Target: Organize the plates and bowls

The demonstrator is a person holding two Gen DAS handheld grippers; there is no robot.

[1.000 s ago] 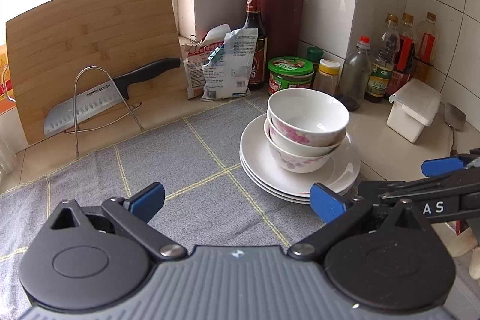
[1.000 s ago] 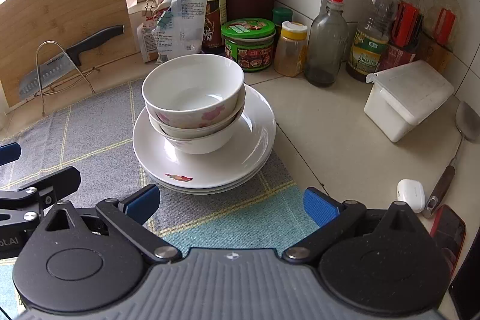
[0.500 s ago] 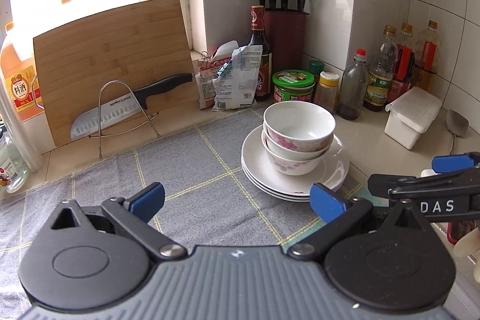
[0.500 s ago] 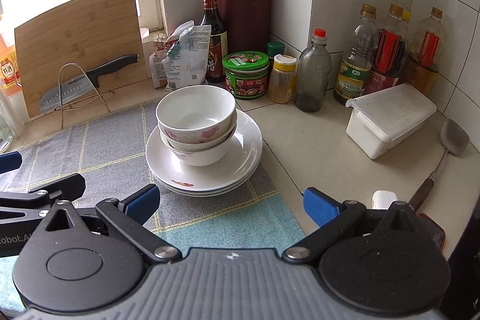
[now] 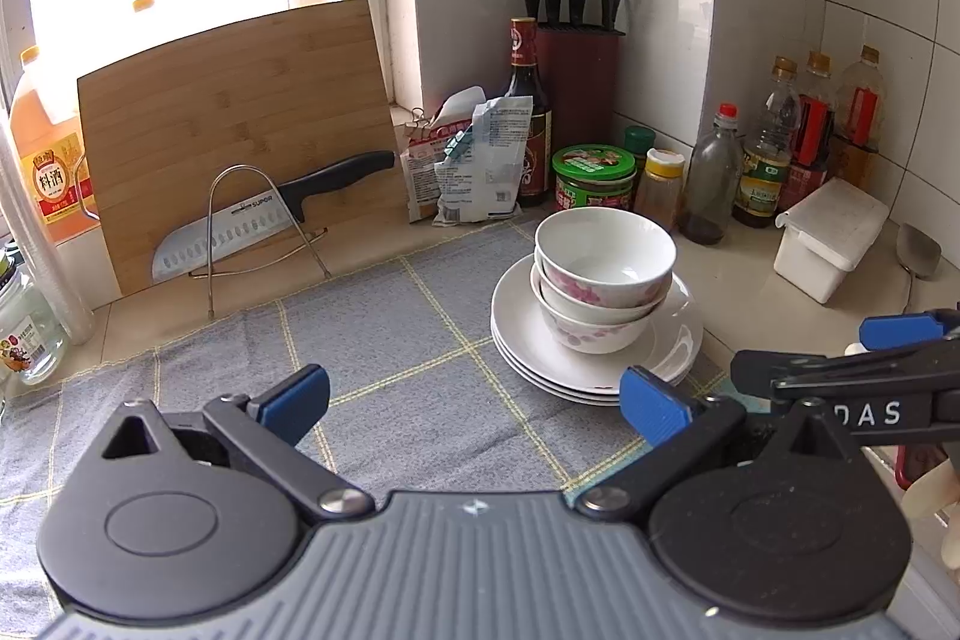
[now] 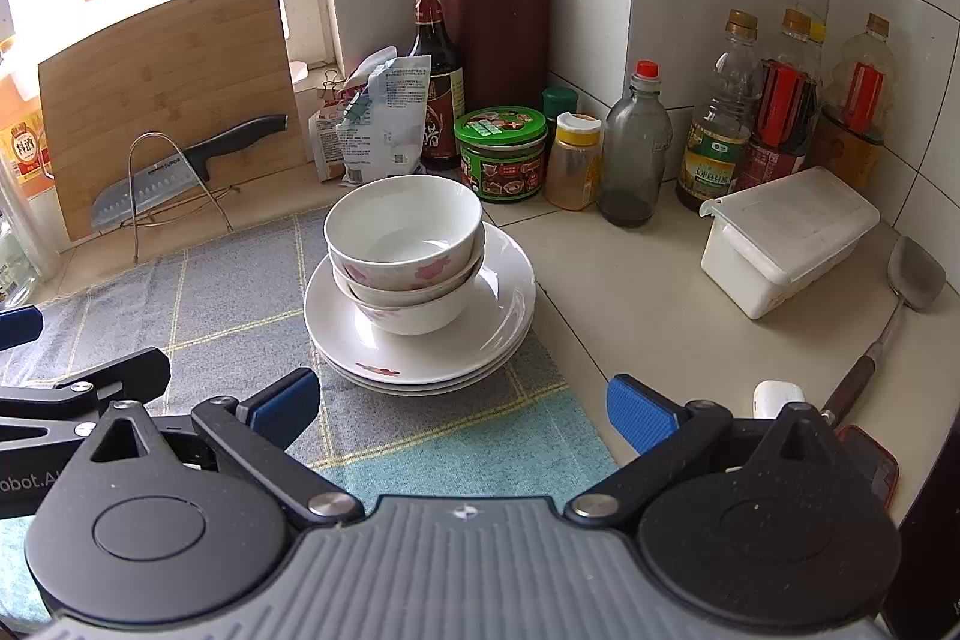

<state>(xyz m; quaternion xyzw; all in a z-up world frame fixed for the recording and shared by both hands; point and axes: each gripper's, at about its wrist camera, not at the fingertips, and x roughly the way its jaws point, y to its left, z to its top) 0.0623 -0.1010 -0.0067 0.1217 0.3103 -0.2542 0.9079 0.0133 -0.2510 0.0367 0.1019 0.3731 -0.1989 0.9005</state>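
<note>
A stack of white bowls (image 5: 603,268) with pink flowers sits nested on a stack of white plates (image 5: 528,340) on a grey checked cloth (image 5: 390,352). The same bowls (image 6: 405,244) and plates (image 6: 480,328) show in the right wrist view. My left gripper (image 5: 474,400) is open and empty, near the plates' left front. My right gripper (image 6: 459,409) is open and empty, in front of the plates; it shows at the right edge of the left wrist view (image 5: 840,376).
A bamboo cutting board (image 5: 240,124) and a knife on a wire rack (image 5: 264,214) stand at the back left. A knife block (image 6: 498,34), bottles (image 6: 636,148), jars (image 6: 501,154) and a white lidded box (image 6: 786,238) line the back corner. A spatula (image 6: 900,304), earbud case (image 6: 778,396) and phone (image 6: 870,460) lie at the right.
Both grippers have pulled back and up from the stacked dishes, which look smaller and farther. The dishes have not moved. Both grippers stay open.
</note>
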